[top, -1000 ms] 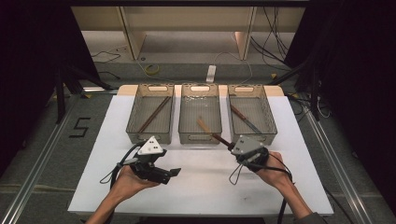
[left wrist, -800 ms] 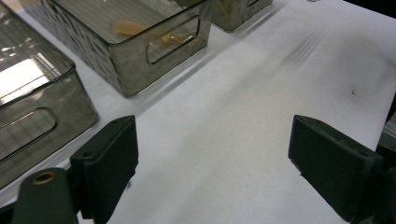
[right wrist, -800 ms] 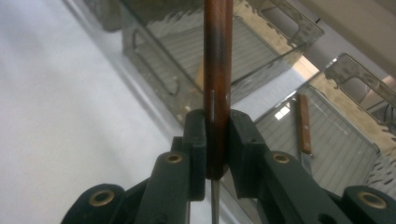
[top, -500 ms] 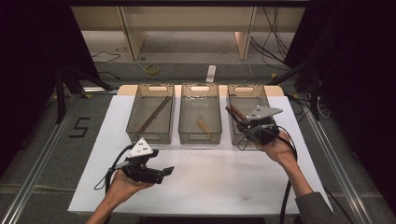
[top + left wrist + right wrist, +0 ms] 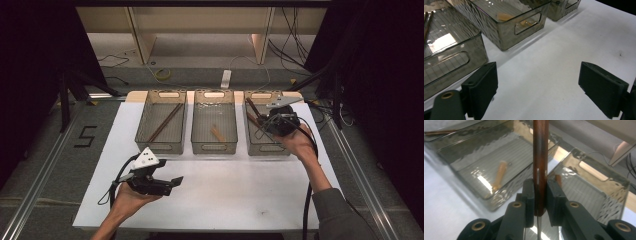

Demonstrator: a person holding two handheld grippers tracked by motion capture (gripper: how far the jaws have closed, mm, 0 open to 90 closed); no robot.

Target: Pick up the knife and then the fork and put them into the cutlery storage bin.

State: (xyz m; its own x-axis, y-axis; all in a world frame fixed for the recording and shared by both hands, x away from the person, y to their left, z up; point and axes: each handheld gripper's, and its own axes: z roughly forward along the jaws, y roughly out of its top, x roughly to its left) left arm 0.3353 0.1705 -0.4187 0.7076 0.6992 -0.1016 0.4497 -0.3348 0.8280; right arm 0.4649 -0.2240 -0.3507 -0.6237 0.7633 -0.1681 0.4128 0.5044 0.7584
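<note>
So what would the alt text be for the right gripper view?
Two black jaws of the right gripper clamp a dark reddish-brown wooden stick upright above clear plastic bins; the neighbouring bin holds a short light wooden peg.

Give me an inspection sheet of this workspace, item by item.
Surface: white table, bare in front.
Job's things: three clear bins; left bin holds long dark sticks, middle bin a short light piece, right bin a stick.
Clutter: nothing seen.
Grippers: left claw open, low over the table; right claw shut on a dark wooden stick above the right bin.
Cables: one trails from each claw.
Surroundings: shelving, floor cables, a floor "5".
</note>
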